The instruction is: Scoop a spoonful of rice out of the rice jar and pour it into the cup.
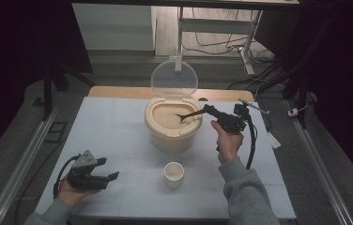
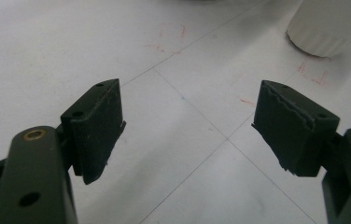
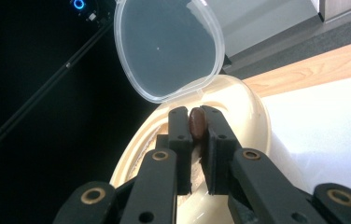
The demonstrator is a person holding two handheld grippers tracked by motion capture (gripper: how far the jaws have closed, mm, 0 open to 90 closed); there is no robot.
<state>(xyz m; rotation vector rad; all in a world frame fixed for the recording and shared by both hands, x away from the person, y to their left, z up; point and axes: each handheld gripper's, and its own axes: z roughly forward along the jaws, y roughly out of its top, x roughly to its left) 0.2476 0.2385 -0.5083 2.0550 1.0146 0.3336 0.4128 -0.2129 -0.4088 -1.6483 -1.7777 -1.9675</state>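
Table [image 1: 118,136]: white surface, marked with thin grid lines, carrying all items.

Rice bin [image 1: 172,126]: cream container at table centre toward the far side, clear lid [image 1: 174,77] hinged upright behind it. Grain fills the open mouth.

Cup [image 1: 173,174]: small white vessel standing on the table just near-side of the bin, apart from it. It lies between the two hands, somewhat closer to the right. Its lower wall shows in the left gripper view [image 2: 325,28], ahead and to the right of that tool.

Scoop [image 1: 191,115]: dark spoon, long axis running from the right gripper leftward and slightly down into the grain, bowl resting in the rice. In the right gripper view the brown handle end [image 3: 197,122] sits pinched between the pads.

Right gripper [image 1: 211,110]: held over the bin's right rim, jaws closed narrowly on the scoop handle. Judgement: the coming move turns on lifting the loaded bowl clear and carrying it toward the person, down to the cup; the right hand is the nearer and already engaged.

Left gripper [image 1: 110,168]: low at the near-left of the table, jaws spread wide, holding and touching nothing [image 2: 187,130]
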